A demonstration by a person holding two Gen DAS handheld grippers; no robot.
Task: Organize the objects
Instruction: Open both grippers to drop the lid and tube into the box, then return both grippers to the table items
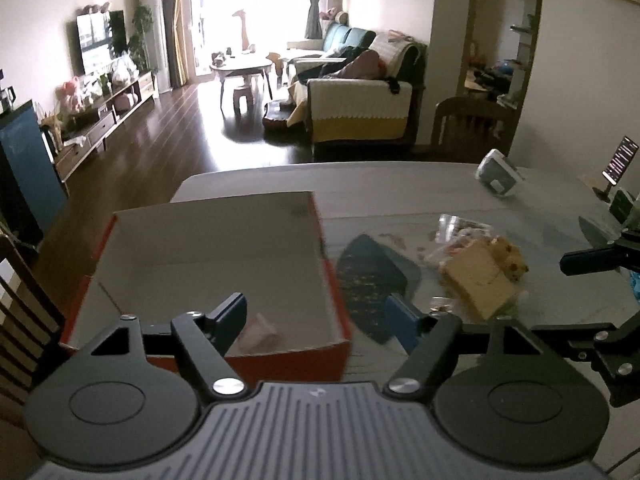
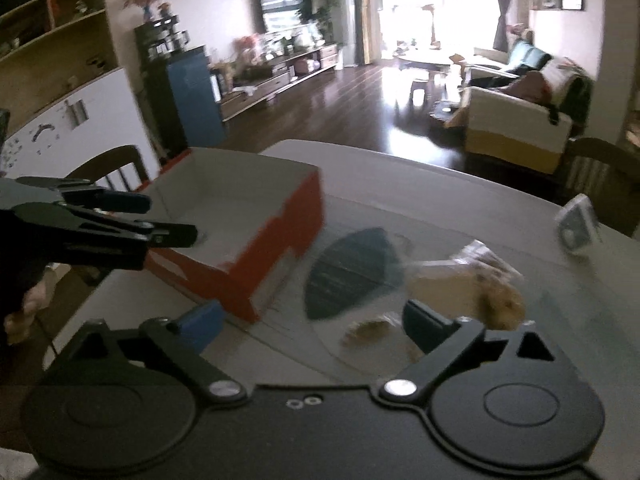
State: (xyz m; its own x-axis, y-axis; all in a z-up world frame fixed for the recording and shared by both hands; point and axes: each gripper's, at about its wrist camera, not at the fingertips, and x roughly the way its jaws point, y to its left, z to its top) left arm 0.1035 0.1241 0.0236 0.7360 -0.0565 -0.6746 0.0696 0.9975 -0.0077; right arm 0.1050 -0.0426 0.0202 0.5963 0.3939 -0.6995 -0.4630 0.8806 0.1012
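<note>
Both pairs of fingers spread wide, nothing between them. Left gripper (image 1: 316,320) hangs over near wall of red box (image 1: 224,272); one small pink item (image 1: 262,330) already inside. Right gripper (image 2: 312,324) sits above clutter beside box: dark blue pouch (image 2: 352,272), tan card packet (image 1: 478,282), clear wrapped snack (image 2: 486,258), all on grey table (image 1: 400,184). Judging: packets light, crinkly, slippery film; pinch tan packet by its stiff edge, flat across card

Sofa (image 1: 360,108), television (image 1: 98,38), wooden chair (image 1: 468,124).
</note>
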